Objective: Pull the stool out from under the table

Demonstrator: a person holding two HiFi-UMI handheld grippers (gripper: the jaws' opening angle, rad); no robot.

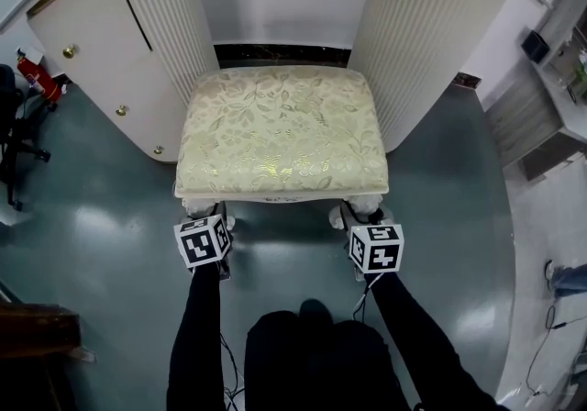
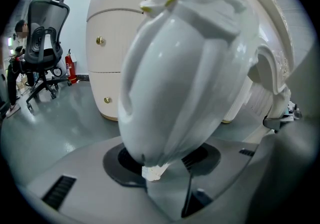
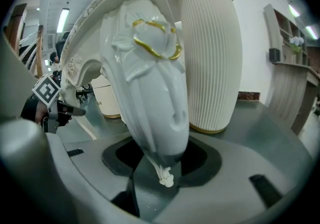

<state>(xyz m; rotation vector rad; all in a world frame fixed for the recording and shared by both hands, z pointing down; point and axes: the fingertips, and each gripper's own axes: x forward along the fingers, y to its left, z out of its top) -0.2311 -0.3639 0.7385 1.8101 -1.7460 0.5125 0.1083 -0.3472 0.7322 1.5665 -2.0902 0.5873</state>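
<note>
Head view: one stool point(image 1: 280, 129), with a cream floral brocade cushion on a white carved frame with gilt trim, standing directly ahead of both tools.

- Left gripper point(image 1: 206, 219): clenched on the stool's left front leg point(image 2: 175, 68), a glossy white carved leg that fills the space between the jaws in the left gripper view.
- Right gripper point(image 1: 362, 219): likewise clamped on the right front leg point(image 3: 150, 78), a white leg with a gilt-edged flower carving.
- Position of the stool: its front edge is just above the tools. Its rear part reaches forward between the table's two white fluted pedestals, one ahead-left point(image 1: 165, 15) and one ahead-right point(image 1: 422, 33).
- Progress, as judged: both legs are grasped and most of the seat appears clear of the kneehole. A further pull towards the person seems needed to free the rear.
- Surroundings: glossy grey-green floor point(image 1: 110, 216) beneath the tools. Cream drawer front with brass knobs point(image 1: 92, 61) further left, then a red fire extinguisher point(image 1: 35, 74) and a black mesh office chair point(image 2: 45, 28).
</note>
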